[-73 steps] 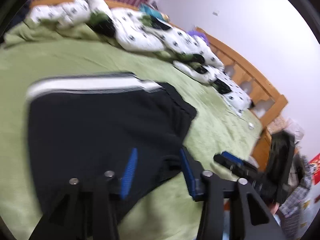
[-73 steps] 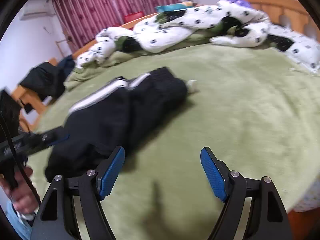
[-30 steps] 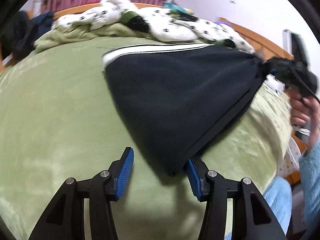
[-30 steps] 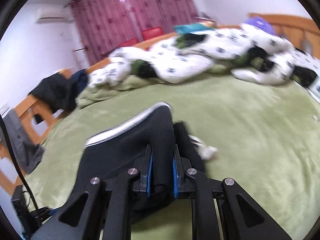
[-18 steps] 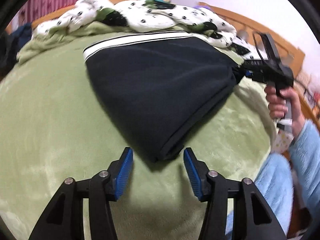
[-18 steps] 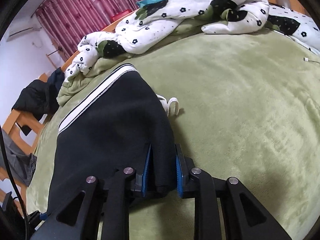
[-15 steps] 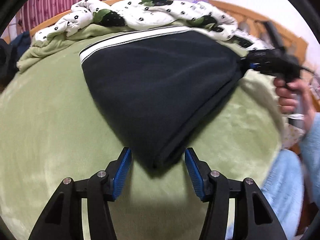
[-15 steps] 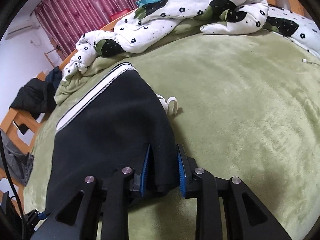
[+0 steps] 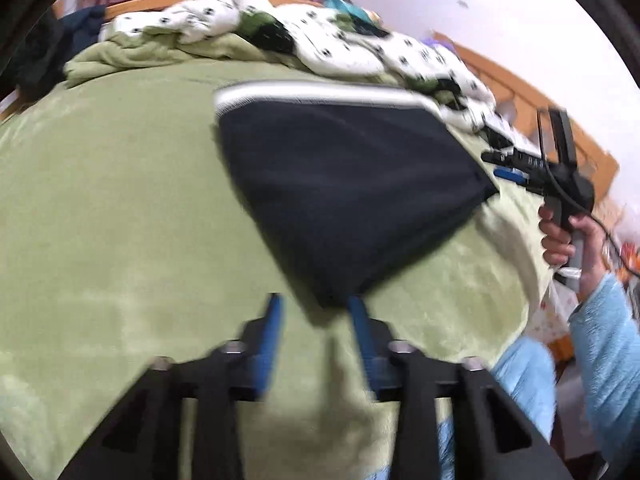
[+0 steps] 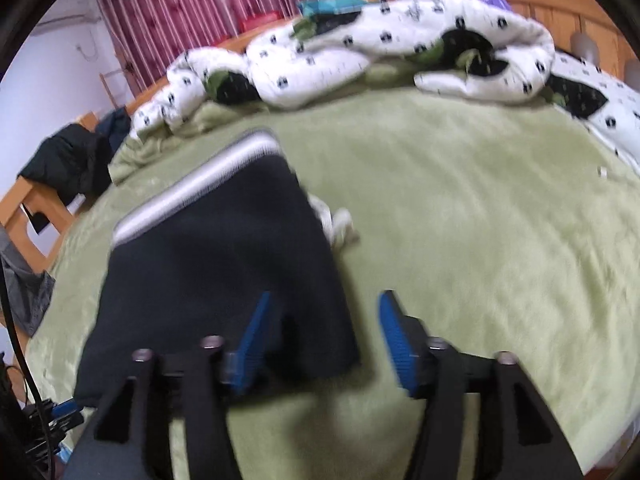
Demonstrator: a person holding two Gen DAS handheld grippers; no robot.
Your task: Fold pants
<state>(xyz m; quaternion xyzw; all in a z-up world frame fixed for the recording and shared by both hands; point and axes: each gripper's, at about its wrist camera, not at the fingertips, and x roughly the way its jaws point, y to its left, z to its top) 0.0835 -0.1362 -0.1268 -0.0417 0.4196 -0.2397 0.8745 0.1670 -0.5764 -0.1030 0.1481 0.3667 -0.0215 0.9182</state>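
The black pants (image 9: 344,196) with a white side stripe lie folded flat on the green bed cover (image 9: 100,220). My left gripper (image 9: 316,312) is open, its fingers just short of the near corner of the pants. My right gripper (image 10: 324,320) is open, with the near right corner of the pants (image 10: 224,280) lying between its blue pads. A white drawstring (image 10: 336,220) pokes out at the pants' right edge. The right gripper also shows in the left wrist view (image 9: 508,166), off the right corner of the pants.
A rumpled white quilt with black flowers (image 10: 360,52) lies along the far side of the bed. A wooden headboard (image 10: 580,8) is at the right. Dark clothes (image 10: 68,164) hang on the bed frame at the left. Red curtains (image 10: 200,4) are behind.
My right gripper has opened and let go of the pants corner. The pants now rest flat. My left gripper has stayed open and pulled back slightly.
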